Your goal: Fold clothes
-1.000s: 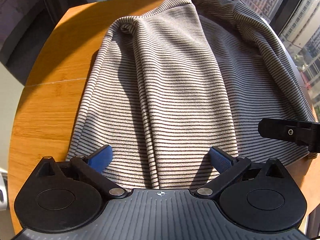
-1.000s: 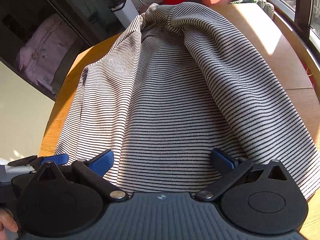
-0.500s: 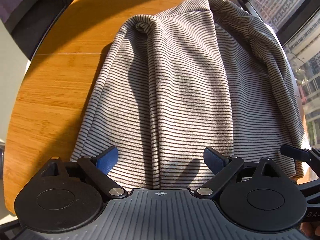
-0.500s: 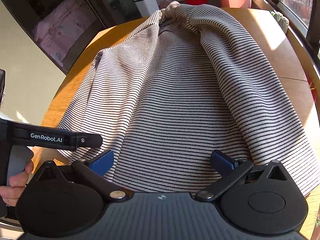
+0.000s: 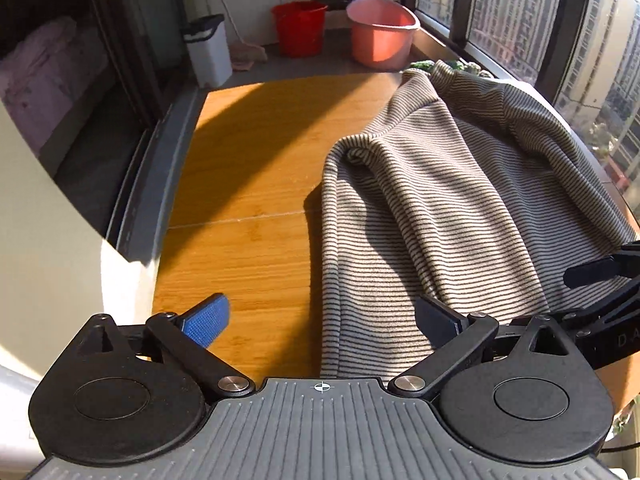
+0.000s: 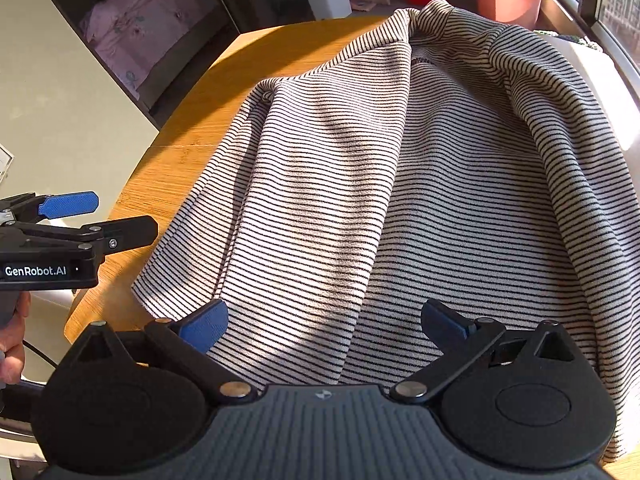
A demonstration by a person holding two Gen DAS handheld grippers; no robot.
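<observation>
Left wrist view. Left gripper (image 5: 320,322): black plastic body with ribbed grey top plate, two round black hubs, and two arms ending in blue textured pads; jaws opening, spread wide, nothing clamped between them. The left pad (image 5: 206,320) hangs over bare wood; the right pad sits over the near hem of the shirt. Shirt (image 5: 460,208): soft, fuzzy knit, beige with thin dark horizontal stripes, lying on the right half of the table in long rumpled folds, one ridge running lengthwise and a bunched sleeve fold at its far left corner. Table (image 5: 248,184): honey-coloured wood with fine straight grain, a seam running across it, half in sun and half in shadow. Beyond the table: a red bucket (image 5: 299,28), a pink basin (image 5: 382,32), and a white bin with a dark lid (image 5: 208,50), all smooth plastic. Part of the right gripper's black frame enters at the right edge.

Right wrist view. Right gripper (image 6: 322,322): same build; jaws released and spread wide, with the shirt's near hem lying under and between the blue pads, which do not press on it. The shirt (image 6: 400,184) fills most of the frame, collar end far away, hem near, stripes bent over soft creases. The left gripper (image 6: 80,216) shows at the left edge, over the table's edge just beside the shirt's corner, with a hand (image 6: 14,344) on its grip.
</observation>
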